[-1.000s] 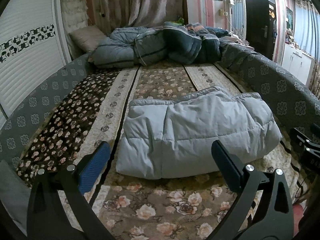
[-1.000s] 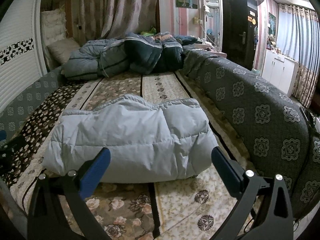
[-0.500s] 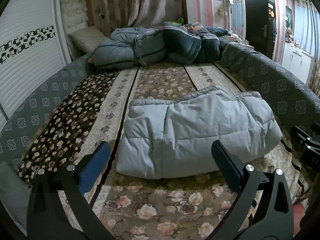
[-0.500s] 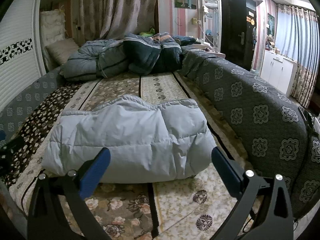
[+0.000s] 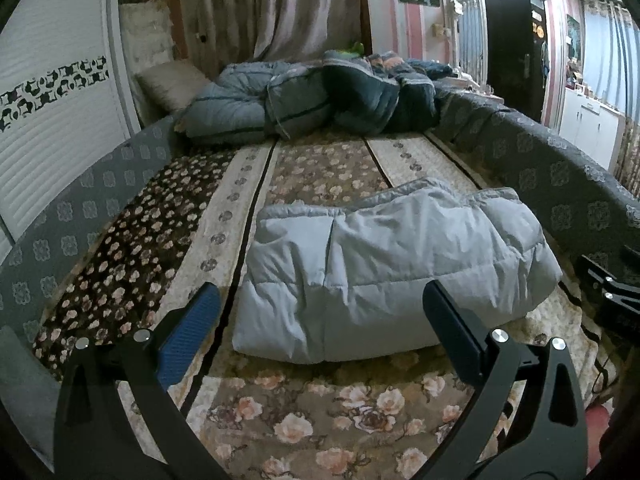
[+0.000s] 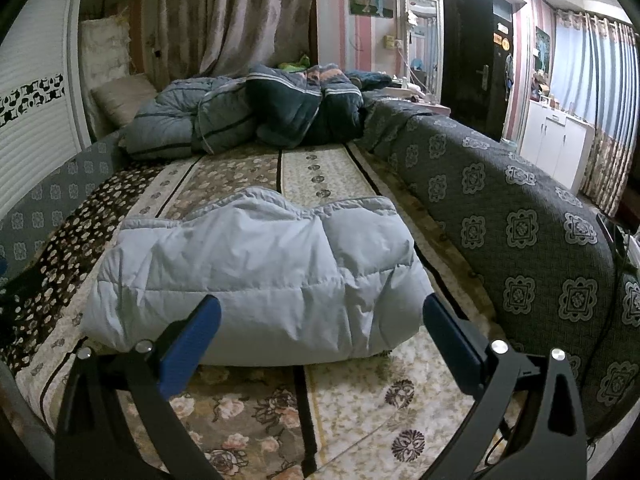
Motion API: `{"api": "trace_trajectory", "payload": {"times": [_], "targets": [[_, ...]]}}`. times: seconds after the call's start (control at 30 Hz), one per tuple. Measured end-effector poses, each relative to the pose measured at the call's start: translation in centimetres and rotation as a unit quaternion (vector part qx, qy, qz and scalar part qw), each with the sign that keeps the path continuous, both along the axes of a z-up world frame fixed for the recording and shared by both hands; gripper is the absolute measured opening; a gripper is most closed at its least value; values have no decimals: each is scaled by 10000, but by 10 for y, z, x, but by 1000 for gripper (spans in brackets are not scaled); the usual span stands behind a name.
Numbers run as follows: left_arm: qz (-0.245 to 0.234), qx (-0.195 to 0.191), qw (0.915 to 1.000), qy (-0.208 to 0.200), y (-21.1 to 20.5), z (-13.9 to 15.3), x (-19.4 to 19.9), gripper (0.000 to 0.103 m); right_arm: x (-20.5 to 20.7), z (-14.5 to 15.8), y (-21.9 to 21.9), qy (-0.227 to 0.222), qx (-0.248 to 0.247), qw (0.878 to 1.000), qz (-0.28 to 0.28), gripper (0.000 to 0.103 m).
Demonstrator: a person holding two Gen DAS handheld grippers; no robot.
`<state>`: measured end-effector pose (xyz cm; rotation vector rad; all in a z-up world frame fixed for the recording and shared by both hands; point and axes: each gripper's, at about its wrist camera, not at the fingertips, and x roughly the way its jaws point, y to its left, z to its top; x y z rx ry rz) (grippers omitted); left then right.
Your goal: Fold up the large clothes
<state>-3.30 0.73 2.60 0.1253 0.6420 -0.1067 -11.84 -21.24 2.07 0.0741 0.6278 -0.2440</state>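
Note:
A pale blue padded jacket [image 5: 384,268] lies folded into a thick bundle on the flowered bed cover [image 5: 320,412]. It also shows in the right wrist view [image 6: 260,280]. My left gripper [image 5: 320,300] is open and empty, held just short of the bundle's near edge. My right gripper [image 6: 320,308] is open and empty, also just short of the near edge, toward its right half. Part of the right gripper's black frame [image 5: 608,292] shows at the right of the left wrist view.
A heap of blue and dark quilts [image 5: 304,100] and a pillow [image 5: 168,84] lie at the bed's far end. A dark patterned padded rail [image 6: 520,220] runs along the right side, a white slatted wardrobe [image 5: 48,128] along the left. A door [image 6: 472,52] and white cabinet [image 6: 556,144] stand beyond.
Both grippers have drifted slightly; the jacket bundle has not moved and both grippers stay open.

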Motion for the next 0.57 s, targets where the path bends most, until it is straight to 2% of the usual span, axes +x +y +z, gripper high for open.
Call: {"api": "trace_trajectory", "payload": {"times": [0.57], "targets": [[-27,82,10000,28,-2,1,3,100,1,0,4,-7,-4,10000,-20,101]]}}
